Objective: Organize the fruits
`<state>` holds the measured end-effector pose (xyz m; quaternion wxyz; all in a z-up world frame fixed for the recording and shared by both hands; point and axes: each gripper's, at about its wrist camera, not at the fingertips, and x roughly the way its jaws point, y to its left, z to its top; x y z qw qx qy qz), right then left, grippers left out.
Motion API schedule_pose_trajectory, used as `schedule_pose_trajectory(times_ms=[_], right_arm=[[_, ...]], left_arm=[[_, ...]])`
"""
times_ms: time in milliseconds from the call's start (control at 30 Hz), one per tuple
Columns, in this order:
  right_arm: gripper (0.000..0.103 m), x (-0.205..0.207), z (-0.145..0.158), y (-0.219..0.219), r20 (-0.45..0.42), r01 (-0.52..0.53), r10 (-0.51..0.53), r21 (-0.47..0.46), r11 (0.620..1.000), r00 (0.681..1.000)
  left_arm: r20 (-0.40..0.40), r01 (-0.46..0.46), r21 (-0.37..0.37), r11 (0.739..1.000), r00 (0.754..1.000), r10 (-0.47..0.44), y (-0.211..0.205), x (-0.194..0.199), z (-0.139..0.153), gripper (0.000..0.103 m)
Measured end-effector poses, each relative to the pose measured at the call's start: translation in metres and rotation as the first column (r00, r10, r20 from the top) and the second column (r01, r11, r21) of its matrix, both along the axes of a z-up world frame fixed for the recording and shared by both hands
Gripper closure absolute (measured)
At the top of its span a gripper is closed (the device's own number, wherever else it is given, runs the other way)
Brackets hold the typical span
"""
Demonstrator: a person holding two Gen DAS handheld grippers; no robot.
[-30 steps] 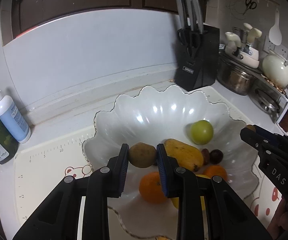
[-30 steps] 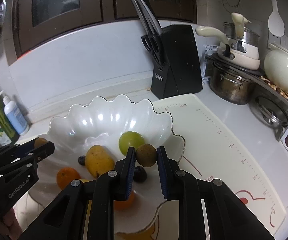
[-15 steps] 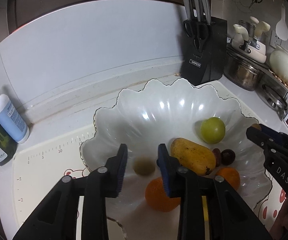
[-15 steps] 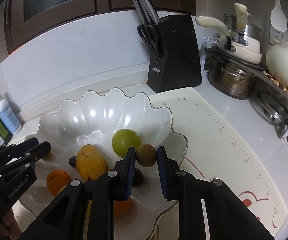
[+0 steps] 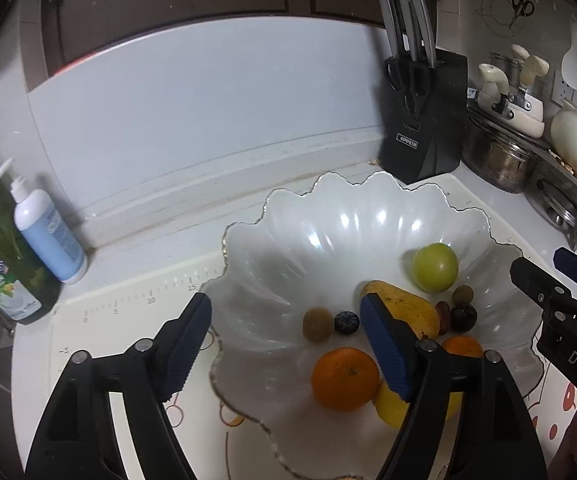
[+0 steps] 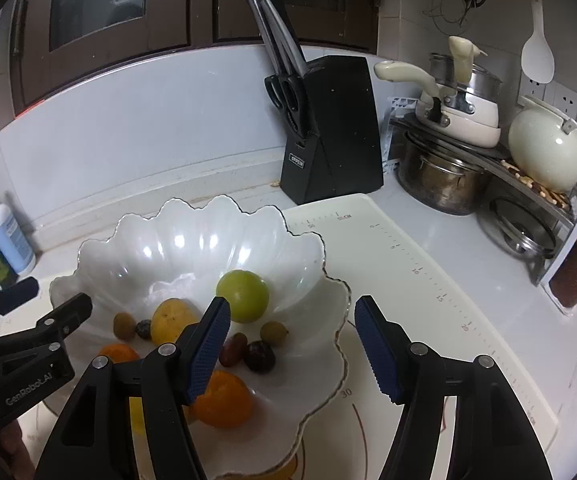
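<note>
Yellow fruit (image 5: 388, 406) half hidden behind left gripper (image 5: 284, 344); both grippers' jaws just opened, right gripper (image 6: 292, 340) empty too

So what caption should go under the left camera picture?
Open left gripper above a white bowl holding an orange, a mango and a green fruit.

White scalloped bowl (image 5: 328, 216), thin gold rim. Inside: orange tangerine (image 5: 345, 378), yellow mango (image 5: 408, 308), green plum (image 5: 435, 267). Far right: black knife block (image 5: 424, 120). Blue gripper pads (image 5: 186, 348).

Scalloped white bowl (image 5: 328, 208) holds fruits — green plum (image 5: 435, 267), mango (image 5: 406, 310), oranges (image 5: 344, 378).
</note>
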<state>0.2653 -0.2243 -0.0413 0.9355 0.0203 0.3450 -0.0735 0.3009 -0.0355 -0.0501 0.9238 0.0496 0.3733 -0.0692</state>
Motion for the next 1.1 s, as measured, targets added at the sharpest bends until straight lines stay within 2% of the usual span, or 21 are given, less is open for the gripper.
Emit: schedule_pose_trajectory(times_ms=[33, 67, 100, 333, 567, 1100], right_arm=[[0.032, -0.002, 0.001, 0.0, 0.001, 0.003, -0.003, -0.002, 1.0, 1.0], [0.023, -0.005, 0.003, 0.0, 0.005, 0.007, -0.007, -0.004, 1.0, 1.0], [0.02, -0.009, 0.006, 0.001, 0.016, 0.015, -0.015, -0.008, 1.0, 1.0], [0.02, -0.03, 0.019, 0.004, 0.035, 0.02, -0.019, -0.007, 1.0, 0.999], [0.017, -0.055, 0.034, 0.012, 0.058, 0.015, -0.015, -0.001, 1.0, 0.998], [0.014, -0.113, 0.052, 0.023, 0.085, 0.016, -0.016, 0.008, 1.0, 0.996]], left_arm=[[0.001, -0.003, -0.002, 1.0, 1.0, 0.003, 0.001, -0.001, 0.001, 0.024], [0.002, -0.007, -0.006, 1.0, 1.0, 0.007, 0.002, -0.004, 0.004, 0.022], [0.004, -0.01, -0.007, 1.0, 1.0, 0.01, 0.003, -0.007, 0.005, 0.02], [0.02, -0.029, -0.016, 0.999, 0.999, 0.029, 0.009, -0.03, 0.019, 0.013], [0.055, -0.066, -0.018, 0.998, 0.996, 0.067, 0.019, -0.059, 0.037, 0.001], [0.107, -0.088, -0.014, 0.996, 0.99, 0.089, 0.034, -0.122, 0.063, 0.0]])
